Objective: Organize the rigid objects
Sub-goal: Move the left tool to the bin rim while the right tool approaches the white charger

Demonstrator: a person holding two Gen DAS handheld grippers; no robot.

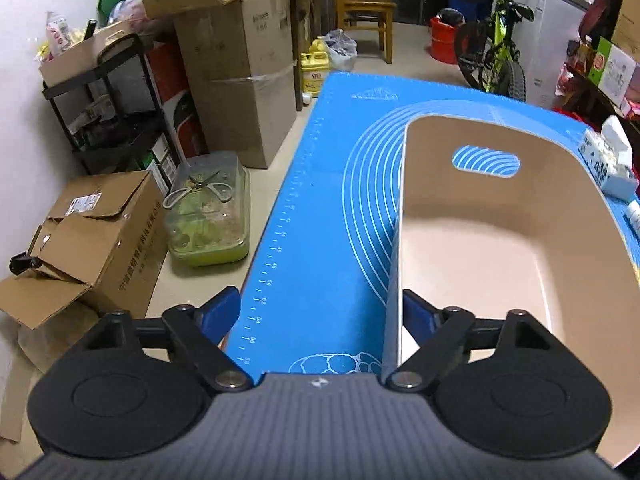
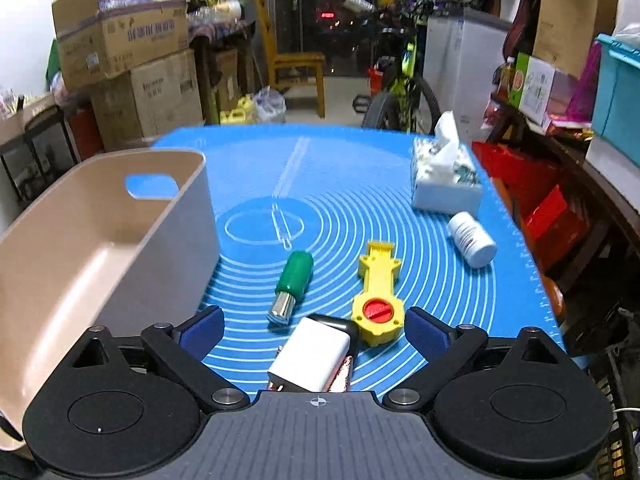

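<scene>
While the beige bin [image 2: 100, 248] on your counter [image 1: 320, 200] stands empty, green-handled tool [image 2: 294, 280], yellow toy [image 2: 378, 300], white block [image 2: 312, 356] and bottle [image 2: 472, 240] lie outside; left hand-held gripper [image 1: 320, 312] straddles the bin wall ungripped, right hand-held gripper [image 2: 314, 328] gapes empty, nothing sorted yet

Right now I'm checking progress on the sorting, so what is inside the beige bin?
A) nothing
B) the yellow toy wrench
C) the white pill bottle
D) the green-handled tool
A: the beige bin shows a bare floor, while the green-handled tool, yellow toy wrench and white pill bottle all lie on the blue mat.
</scene>
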